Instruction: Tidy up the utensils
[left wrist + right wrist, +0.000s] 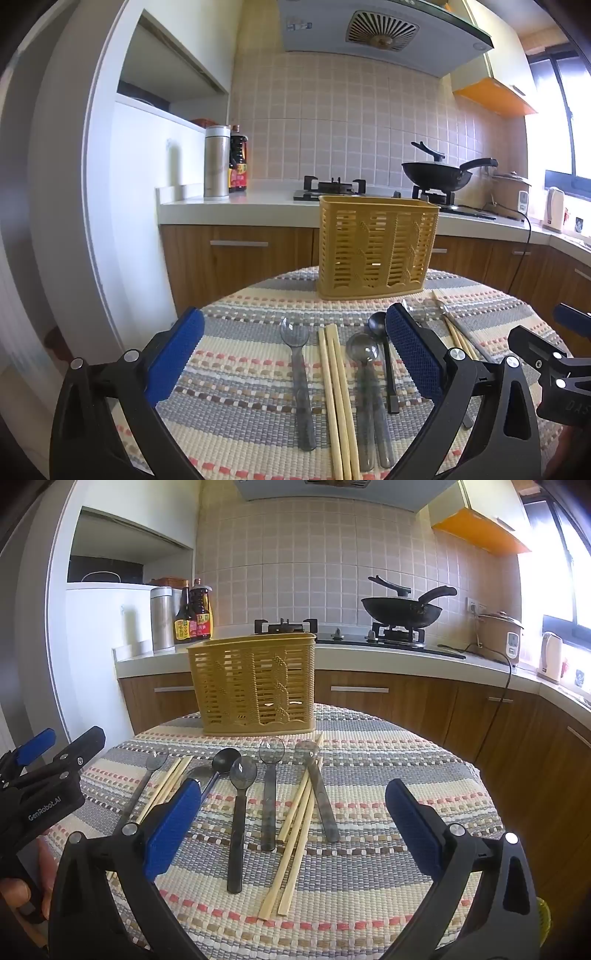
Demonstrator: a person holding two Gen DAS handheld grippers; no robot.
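A yellow slotted utensil basket (376, 247) (255, 683) stands upright at the far side of a round table under a striped woven mat (240, 314) (369, 775). In front of it lie several spoons and two pairs of wooden chopsticks. In the left wrist view my left gripper (295, 354) hangs open over a clear grey spoon (297, 373), one chopstick pair (336, 398), a second grey spoon (364, 373) and a black spoon (384, 350). My right gripper (291, 830) is open above a dark spoon (240, 812), a clear spoon (269, 794) and the other chopstick pair (299, 830). Neither holds anything.
Behind the table runs a white kitchen counter (369, 653) with a gas stove, a black wok (402, 611), a steel thermos (217, 162), sauce bottles (195, 613), a rice cooker (498, 635) and a kettle (550, 657). A hand (14, 890) holds the left gripper (62, 744).
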